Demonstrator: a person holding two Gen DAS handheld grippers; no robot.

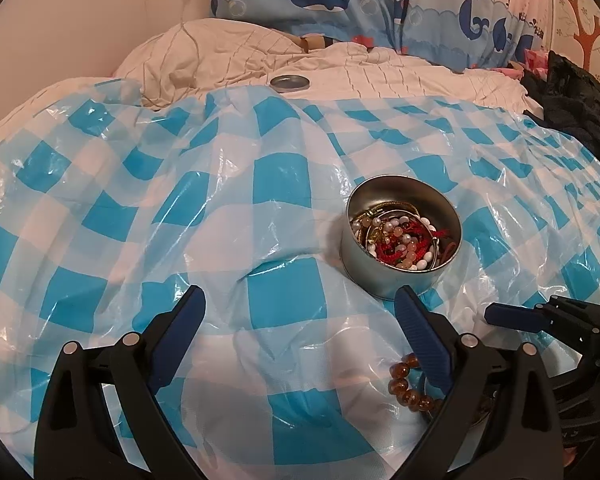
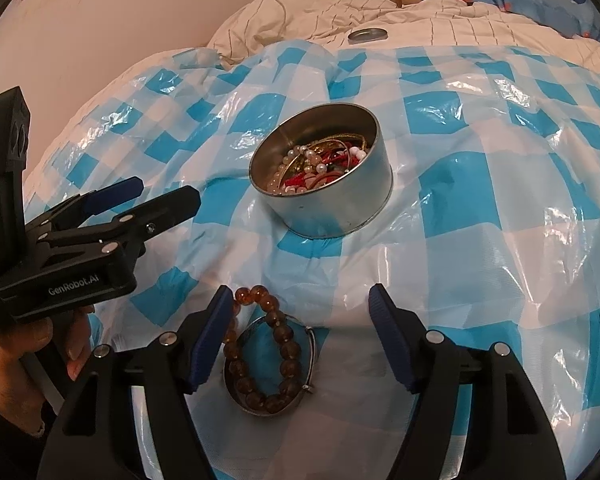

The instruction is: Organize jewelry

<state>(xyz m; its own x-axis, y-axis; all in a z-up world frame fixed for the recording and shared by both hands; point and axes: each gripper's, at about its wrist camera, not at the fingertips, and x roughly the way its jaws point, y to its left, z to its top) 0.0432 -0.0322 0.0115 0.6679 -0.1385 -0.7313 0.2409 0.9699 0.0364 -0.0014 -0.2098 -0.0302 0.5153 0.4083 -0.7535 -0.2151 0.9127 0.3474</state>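
Right wrist view: the tin [image 2: 322, 176] on the checked sheet [image 2: 480, 208] already holds most jewelry. Nearer than the tin, an amber bracelet [image 2: 278, 344] and a bangle [image 2: 310, 354] remain between the right gripper [image 2: 300, 304]'s released jaws. The left gripper [image 1: 300, 304] is also released.

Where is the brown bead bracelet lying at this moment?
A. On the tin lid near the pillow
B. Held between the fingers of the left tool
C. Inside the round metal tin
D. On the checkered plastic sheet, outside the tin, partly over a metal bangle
D: the brown bead bracelet lies on the checkered sheet, overlapping a metal bangle, nearer the camera than the tin, with the open right tool over it.
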